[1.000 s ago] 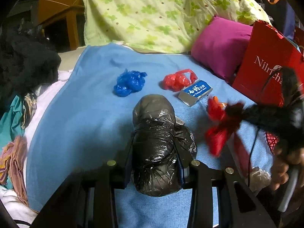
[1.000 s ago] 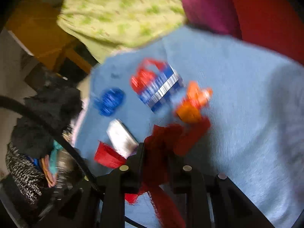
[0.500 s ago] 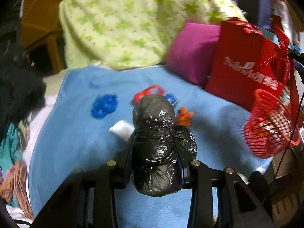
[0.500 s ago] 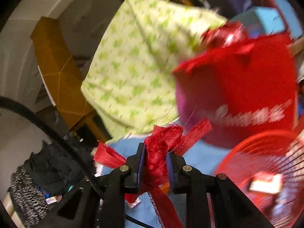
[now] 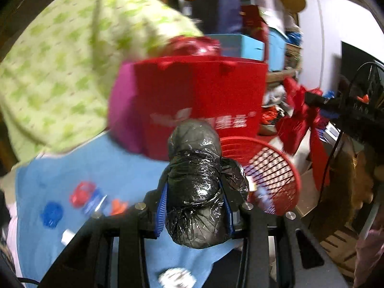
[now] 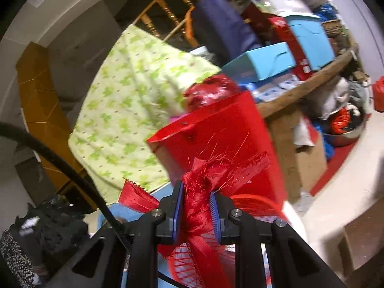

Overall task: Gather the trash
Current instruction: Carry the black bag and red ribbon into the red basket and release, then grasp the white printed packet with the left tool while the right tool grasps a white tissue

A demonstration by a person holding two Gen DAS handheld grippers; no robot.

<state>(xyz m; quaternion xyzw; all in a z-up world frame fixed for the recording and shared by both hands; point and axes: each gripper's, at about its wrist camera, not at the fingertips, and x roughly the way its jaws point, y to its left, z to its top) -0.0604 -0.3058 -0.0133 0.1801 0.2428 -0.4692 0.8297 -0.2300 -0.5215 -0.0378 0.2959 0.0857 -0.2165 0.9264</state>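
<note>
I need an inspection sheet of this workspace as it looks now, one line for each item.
Surface: blue blanket, blurred by motion.
Job's things: black bag wad; red ribbon scrap; red basket beside the blanket; small blue, red and orange pieces lying on the blanket.
Clutter: red paper bag, pink pillow, green quilt.
Grippers: left gripper shut on the wad; right gripper shut on the ribbon.
Cables: black cable.
Surroundings: stacked boxes, wooden rail.
</note>
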